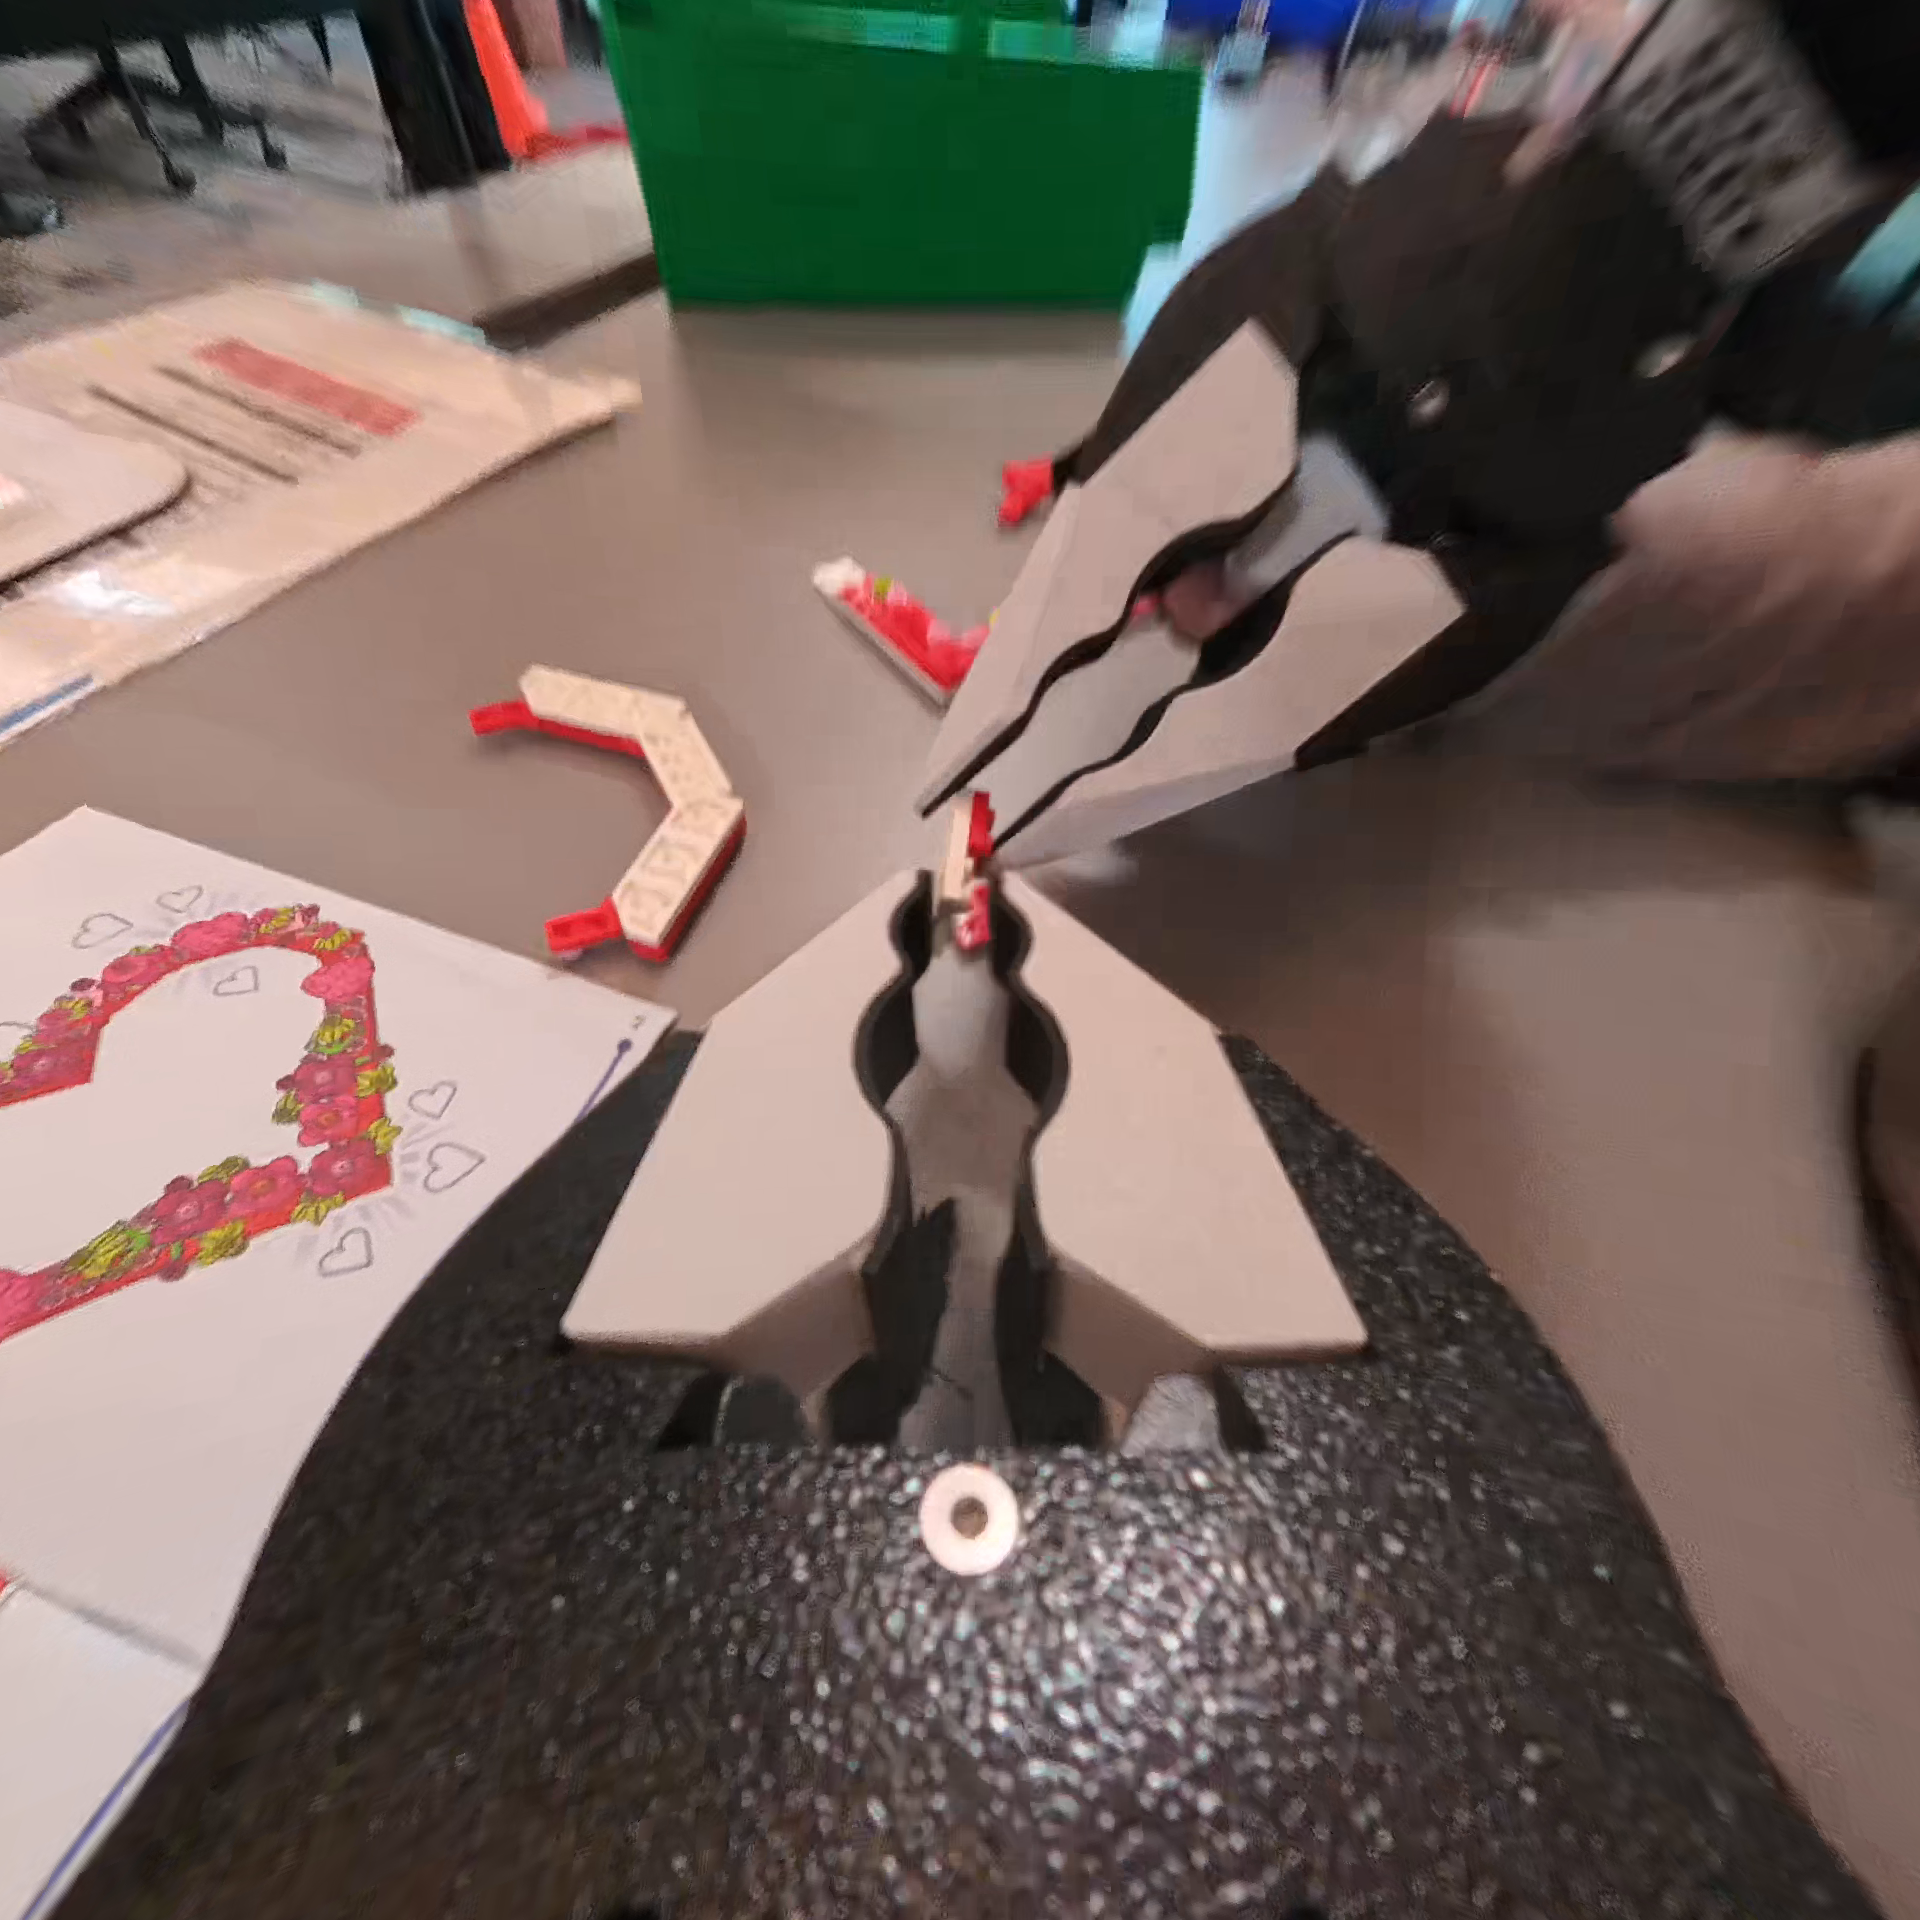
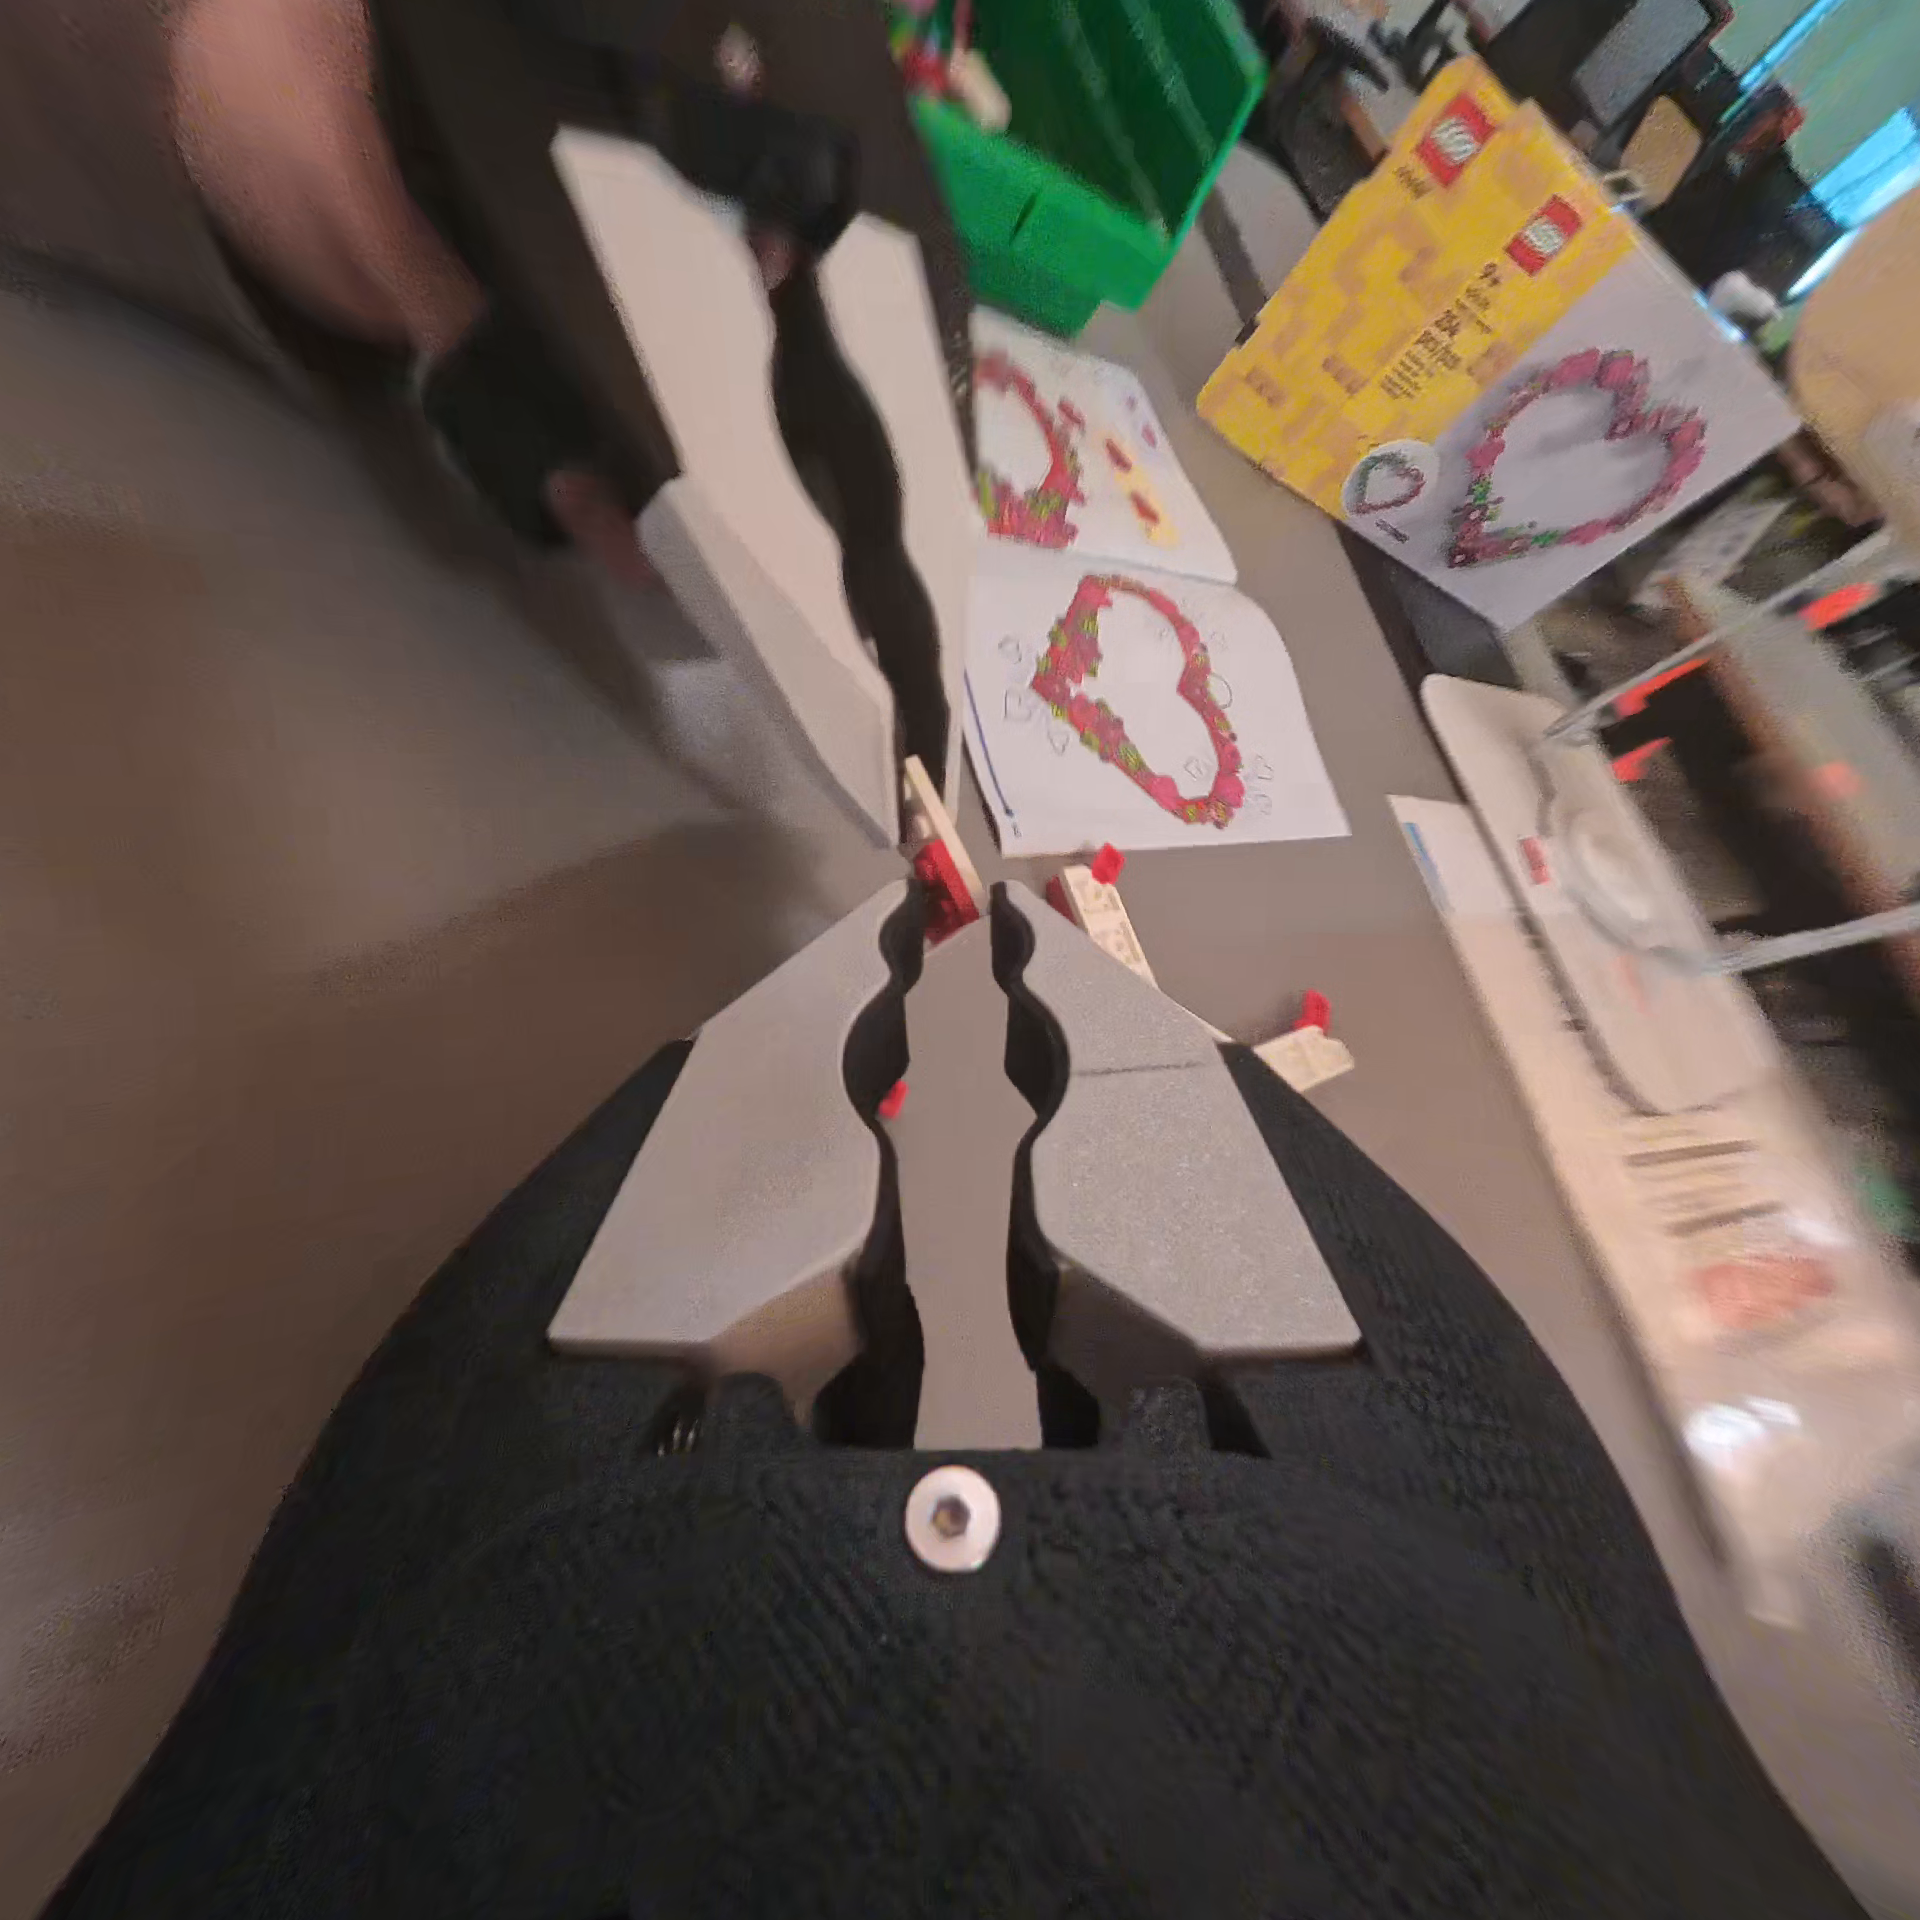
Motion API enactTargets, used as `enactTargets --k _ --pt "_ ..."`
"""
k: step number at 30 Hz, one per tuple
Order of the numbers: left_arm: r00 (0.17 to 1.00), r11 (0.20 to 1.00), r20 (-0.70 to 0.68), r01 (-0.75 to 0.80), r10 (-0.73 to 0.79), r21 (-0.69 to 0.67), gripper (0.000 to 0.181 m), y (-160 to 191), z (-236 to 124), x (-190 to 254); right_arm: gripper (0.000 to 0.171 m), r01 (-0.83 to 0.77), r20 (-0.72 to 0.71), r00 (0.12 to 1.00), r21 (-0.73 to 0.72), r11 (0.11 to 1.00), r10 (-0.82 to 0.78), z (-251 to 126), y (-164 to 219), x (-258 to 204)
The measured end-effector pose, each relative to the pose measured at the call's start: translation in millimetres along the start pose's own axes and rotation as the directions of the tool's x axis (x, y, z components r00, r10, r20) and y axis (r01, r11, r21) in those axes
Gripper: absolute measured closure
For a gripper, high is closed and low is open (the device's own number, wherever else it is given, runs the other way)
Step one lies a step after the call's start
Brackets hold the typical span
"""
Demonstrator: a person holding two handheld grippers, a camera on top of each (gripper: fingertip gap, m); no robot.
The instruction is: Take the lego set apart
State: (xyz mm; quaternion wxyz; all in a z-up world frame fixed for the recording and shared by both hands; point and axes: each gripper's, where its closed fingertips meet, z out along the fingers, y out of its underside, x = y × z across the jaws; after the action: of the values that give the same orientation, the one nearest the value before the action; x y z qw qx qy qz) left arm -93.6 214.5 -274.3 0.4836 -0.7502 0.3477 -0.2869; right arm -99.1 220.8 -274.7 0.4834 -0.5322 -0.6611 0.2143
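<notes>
A small white-and-red lego piece (image 1: 968, 873) is held in the air between both grippers. My left gripper (image 1: 961, 896) is shut on its white lower end. My right gripper (image 1: 966, 826) comes in from the upper right, its tips closed around the red end. In the right wrist view the right gripper (image 2: 954, 902) pinches the red part (image 2: 943, 906), and the left gripper (image 2: 914, 821) reaches down from above, holding the white part (image 2: 927, 798). A curved white-and-red lego segment (image 1: 655, 821) and a flowered segment (image 1: 904, 623) lie on the table.
An open instruction booklet with a heart picture (image 1: 260, 1091) lies at the left. A loose red brick (image 1: 1023, 488) lies farther back. A green bin (image 1: 914, 156) stands behind, with flat bags (image 1: 260, 436) at the far left. A yellow lego box (image 2: 1455, 343) stands beyond the booklet.
</notes>
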Motion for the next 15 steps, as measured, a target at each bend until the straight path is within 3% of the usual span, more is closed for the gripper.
enactTargets --k 3,6,8,10,12,15 --pt "0.989 0.983 -0.067 0.14 -0.133 0.118 0.149 -16.9 -5.0 -1.5 0.161 -0.226 0.102 0.972 0.149 0.963 0.213 -7.9 -17.5 2.7" --pt "0.972 0.964 -0.178 0.184 -0.15 0.192 0.178 -26.3 -11.3 7.0 0.161 -0.332 0.171 0.939 0.208 0.92 0.3 -12.0 -25.5 3.1" --pt "0.962 0.957 -0.212 0.216 -0.174 0.192 0.178 -26.6 -12.3 9.1 0.161 -0.312 0.179 0.944 0.218 0.925 0.277 -13.6 -26.9 1.7" --pt "0.945 0.95 -0.214 0.279 -0.246 0.14 0.178 -22.2 -10.8 6.3 0.155 -0.191 0.119 0.978 0.183 0.964 0.171 -13.3 -23.1 1.3" --pt "0.931 0.94 -0.215 0.324 -0.296 0.107 0.178 -19.5 -11.6 4.8 0.136 0.043 0.011 0.999 0.074 0.996 -0.044 -11.6 -13.8 1.4" --pt "0.91 0.932 -0.216 0.363 -0.354 0.002 0.178 -7.2 -8.2 8.0 0.125 0.388 -0.054 0.916 -0.138 0.911 -0.398 -7.8 -2.3 -6.2"
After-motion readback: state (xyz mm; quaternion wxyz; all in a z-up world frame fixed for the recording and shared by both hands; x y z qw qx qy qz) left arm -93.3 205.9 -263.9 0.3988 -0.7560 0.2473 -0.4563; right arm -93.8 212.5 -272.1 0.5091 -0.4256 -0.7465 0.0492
